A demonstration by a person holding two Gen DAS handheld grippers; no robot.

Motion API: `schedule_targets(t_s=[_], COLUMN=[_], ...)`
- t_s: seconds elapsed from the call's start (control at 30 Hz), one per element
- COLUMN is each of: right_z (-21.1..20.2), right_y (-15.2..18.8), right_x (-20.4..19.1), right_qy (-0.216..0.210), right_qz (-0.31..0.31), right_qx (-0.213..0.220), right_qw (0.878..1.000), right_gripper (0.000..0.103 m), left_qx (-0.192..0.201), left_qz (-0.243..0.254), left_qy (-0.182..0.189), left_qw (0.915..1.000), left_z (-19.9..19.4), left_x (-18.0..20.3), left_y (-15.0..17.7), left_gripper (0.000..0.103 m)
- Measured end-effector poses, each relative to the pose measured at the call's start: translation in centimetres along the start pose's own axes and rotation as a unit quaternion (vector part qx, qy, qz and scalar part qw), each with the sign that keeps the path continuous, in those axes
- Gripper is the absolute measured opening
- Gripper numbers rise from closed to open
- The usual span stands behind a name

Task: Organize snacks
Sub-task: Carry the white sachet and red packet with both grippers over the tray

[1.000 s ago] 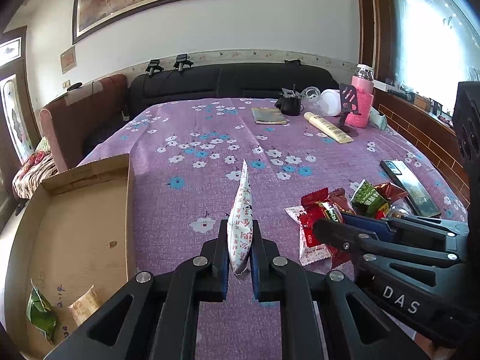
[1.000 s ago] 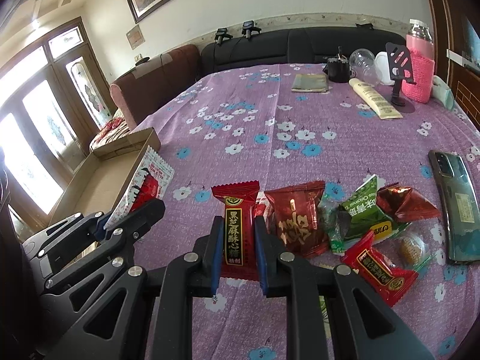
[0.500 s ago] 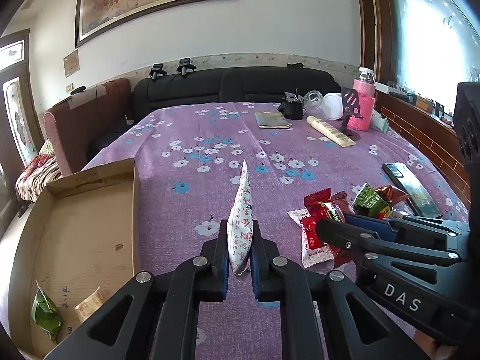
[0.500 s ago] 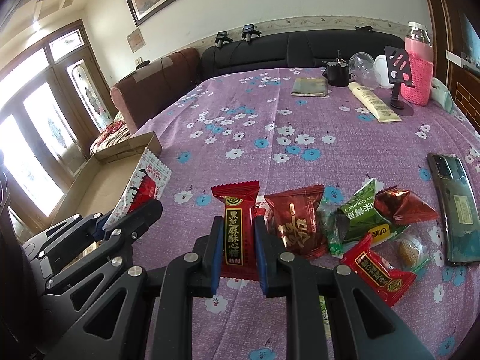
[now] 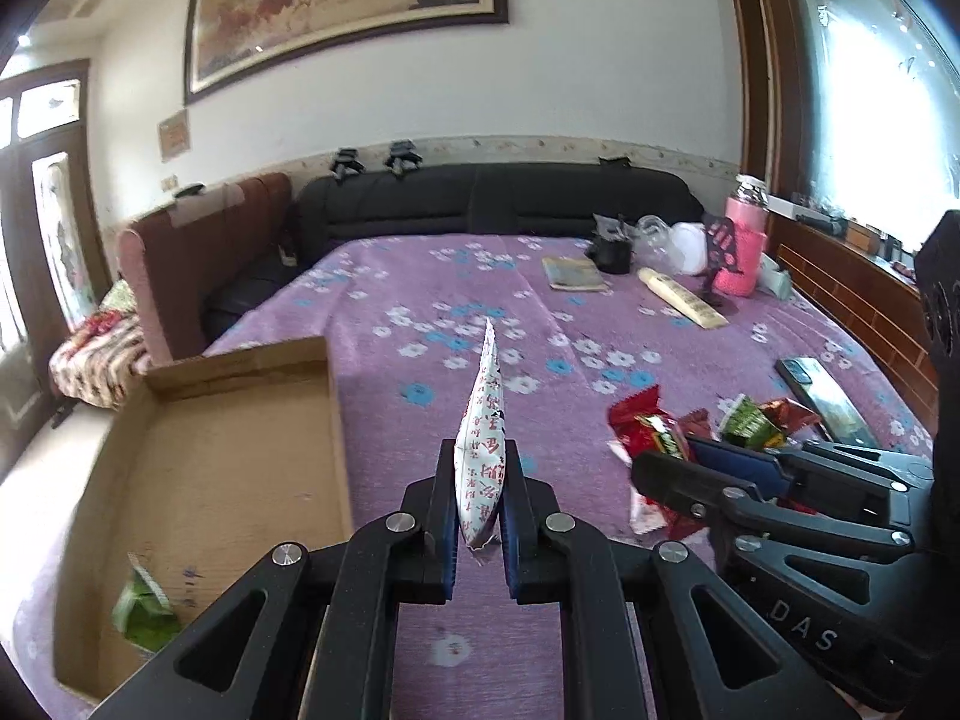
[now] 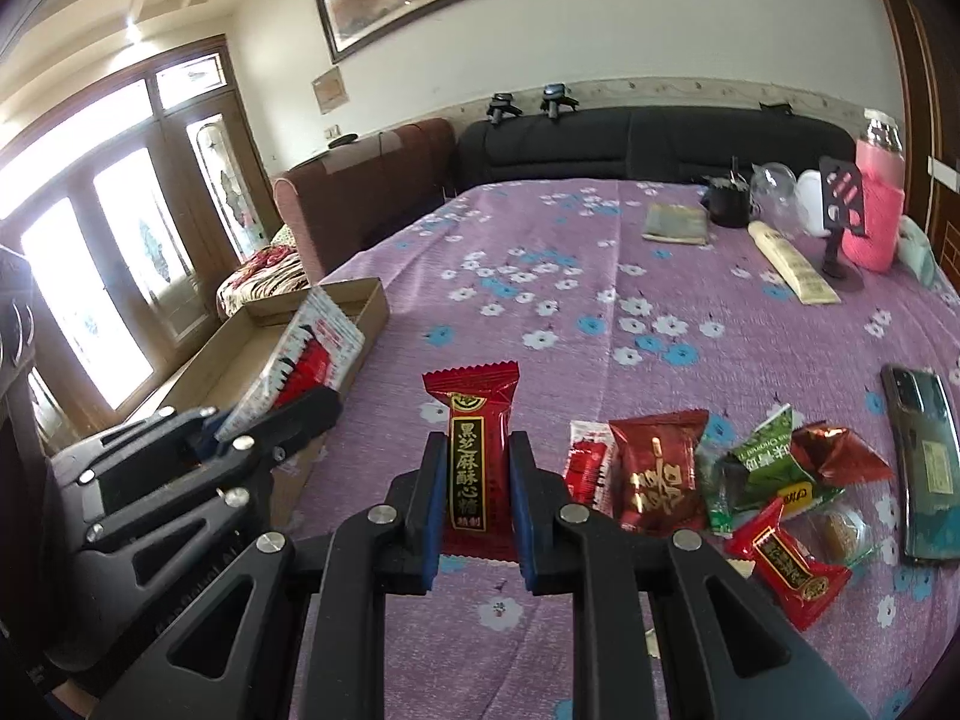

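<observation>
Fingers of left gripper (image 5: 480,516) clamped on white packet (image 5: 483,450), right gripper (image 6: 478,504) fingers clamped on red candy (image 6: 474,456).

The left claw (image 5: 478,516) is matt black plastic with shiny metal rivets and blue rubbery pads; it pinches a white packet (image 5: 480,450) of smooth printed film. The right claw (image 6: 470,504) (same make) grips a red candy wrapper (image 6: 472,456) of glossy foil-like plastic. At 9 o'clock in the left view, the cardboard box (image 5: 336,420) looks rough, matt and stained. The purple floral cloth (image 6: 570,276) is soft, woven, matt. At 3 o'clock in the right view, the phone (image 6: 924,456) has a glassy sheen.
</observation>
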State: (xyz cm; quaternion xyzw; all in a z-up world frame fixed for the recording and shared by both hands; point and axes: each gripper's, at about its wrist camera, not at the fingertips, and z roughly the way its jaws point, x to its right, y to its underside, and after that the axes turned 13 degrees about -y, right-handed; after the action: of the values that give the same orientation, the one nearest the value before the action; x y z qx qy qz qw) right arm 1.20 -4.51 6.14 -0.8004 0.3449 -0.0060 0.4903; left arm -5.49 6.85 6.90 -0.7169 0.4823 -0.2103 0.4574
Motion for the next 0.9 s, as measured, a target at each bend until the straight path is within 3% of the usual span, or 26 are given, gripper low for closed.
schedule_targets(t_s=[0.2, 0.63, 0.9], right_z=[0.1, 0.9, 3.8], right_y=[0.1, 0.1, -0.1], right_x=[-0.8, -2.8, -7.2], right_qy=[-0.009, -0.020, -0.083], right_qz=[-0.015, -0.017, -0.006], right_qx=[0.004, -0.014, -0.061], right_qw=[1.000, 1.000, 0.995], right_gripper=[0.019, 0.019, 0.019], left_qx=[0.021, -0.010, -0.046], left_qz=[-0.012, -0.064, -0.089], left_qy=[-0.034, -0.070, -0.093], left_qw=[0.9991, 0.9954, 0.9906], left_z=[-0.9, -0.2, 1.4], left_x=[-2.6, -10.0, -13.1], left_y=[0.1, 2.2, 3.9], left_gripper=[0.011, 0.011, 0.011])
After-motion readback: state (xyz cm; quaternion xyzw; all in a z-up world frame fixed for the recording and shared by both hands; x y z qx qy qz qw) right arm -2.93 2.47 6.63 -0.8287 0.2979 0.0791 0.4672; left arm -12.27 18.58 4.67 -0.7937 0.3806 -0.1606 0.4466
